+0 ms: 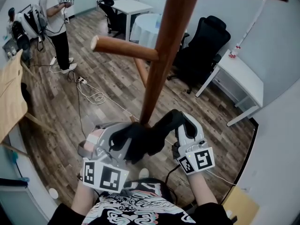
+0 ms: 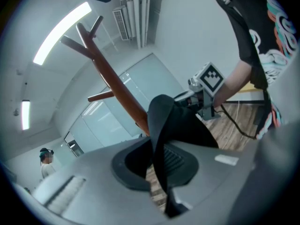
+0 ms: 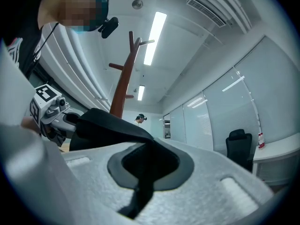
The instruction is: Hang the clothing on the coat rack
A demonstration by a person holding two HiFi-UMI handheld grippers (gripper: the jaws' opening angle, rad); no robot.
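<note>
A black garment (image 1: 140, 139) stretches between my two grippers, low beside the pole of the brown wooden coat rack (image 1: 159, 55). My left gripper (image 1: 112, 146) is shut on one end, and the cloth (image 2: 164, 135) runs between its jaws. My right gripper (image 1: 185, 132) is shut on the other end, with the cloth (image 3: 112, 125) pinched in its jaws. One peg (image 1: 124, 48) juts left, well above the garment. From below, the rack (image 2: 115, 86) rises with forked pegs at its top. The rack (image 3: 124, 78) also shows in the right gripper view.
Black office chairs (image 1: 204, 46) and white desks (image 1: 241, 76) stand behind the rack. A person (image 1: 56, 22) stands at the far left near cables (image 1: 91, 93) on the wood floor. A wooden board (image 1: 11, 95) leans at the left.
</note>
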